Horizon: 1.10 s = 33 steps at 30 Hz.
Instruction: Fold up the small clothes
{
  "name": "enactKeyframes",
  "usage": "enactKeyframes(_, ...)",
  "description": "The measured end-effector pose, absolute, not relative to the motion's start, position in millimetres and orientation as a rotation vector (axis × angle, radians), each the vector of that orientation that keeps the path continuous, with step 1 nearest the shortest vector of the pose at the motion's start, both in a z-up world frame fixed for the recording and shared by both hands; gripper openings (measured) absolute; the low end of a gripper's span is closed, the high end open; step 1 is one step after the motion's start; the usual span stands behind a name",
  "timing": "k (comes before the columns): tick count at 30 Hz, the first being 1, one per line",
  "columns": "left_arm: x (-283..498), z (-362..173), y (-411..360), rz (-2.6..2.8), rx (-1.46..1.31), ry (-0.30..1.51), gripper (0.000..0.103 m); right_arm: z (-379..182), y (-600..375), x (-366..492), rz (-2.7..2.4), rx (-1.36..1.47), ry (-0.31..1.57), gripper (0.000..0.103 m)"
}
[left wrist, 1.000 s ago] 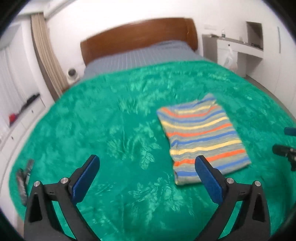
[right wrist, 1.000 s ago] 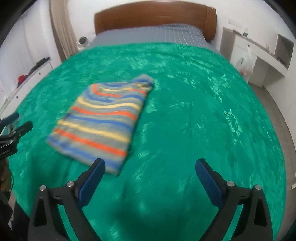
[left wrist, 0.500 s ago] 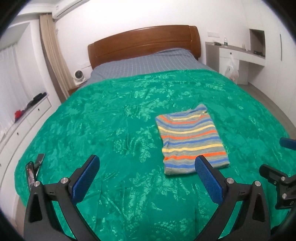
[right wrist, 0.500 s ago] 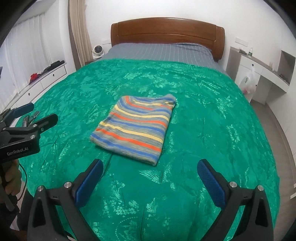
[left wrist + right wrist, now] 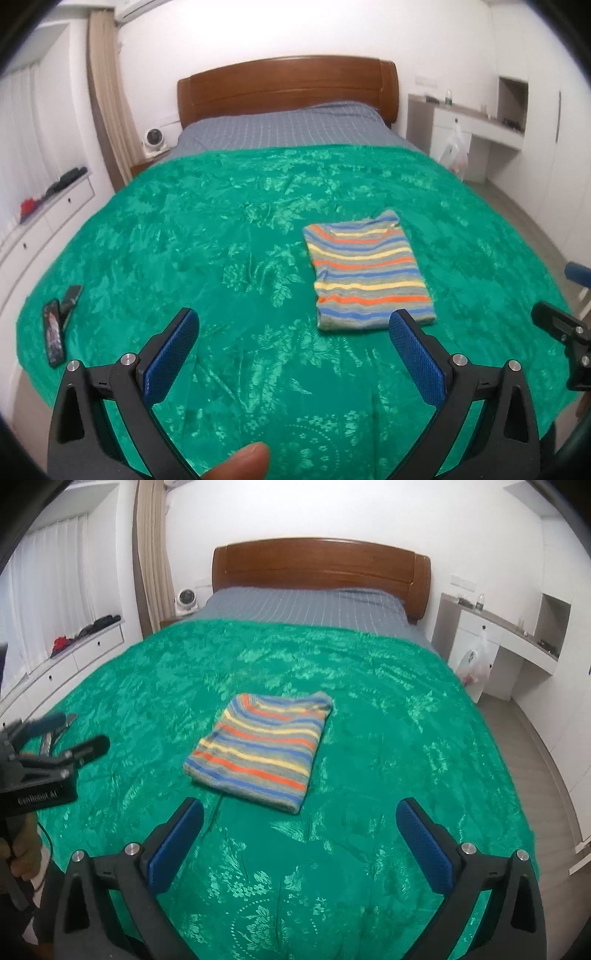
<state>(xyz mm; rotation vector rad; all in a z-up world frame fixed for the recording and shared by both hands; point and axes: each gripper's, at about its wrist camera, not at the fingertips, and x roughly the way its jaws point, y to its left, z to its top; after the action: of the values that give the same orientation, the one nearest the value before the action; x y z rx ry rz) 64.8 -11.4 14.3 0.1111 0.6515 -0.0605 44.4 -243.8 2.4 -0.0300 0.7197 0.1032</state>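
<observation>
On the green floral bedspread [image 5: 221, 258], at one o'clock from the left gripper [image 5: 293, 330], the folded striped knit shirt [image 5: 369, 269] lies as a neat soft rectangle. Both grippers have pulled back from it over the last second, so the fold looks finished. The right gripper [image 5: 299, 819] and the left both gape apart, empty.

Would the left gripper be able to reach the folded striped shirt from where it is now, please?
Probably yes. The left gripper is open and empty, and the striped shirt lies flat on the green bedspread ahead and to its right, with only bare cover between them.
</observation>
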Motion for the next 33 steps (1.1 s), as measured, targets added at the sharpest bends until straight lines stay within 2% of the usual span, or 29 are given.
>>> enactKeyframes(8,47,24,-12,-0.085,0.142,0.653,0.103,15,-242,37,0.098,0.045,0.710,0.103)
enactKeyframes(16,38,29,-6,-0.082,0.055,0.686,0.103,10,-243,29,0.065,0.090,0.771,0.103)
enactKeyframes(24,40,22,-11,-0.011,0.108,0.727,0.103,11,-223,17,0.015,-0.026,0.778,0.103)
enactKeyframes(33,38,20,-25,-0.039,0.105,0.784,0.103,15,-223,14,0.001,-0.033,0.772,0.103)
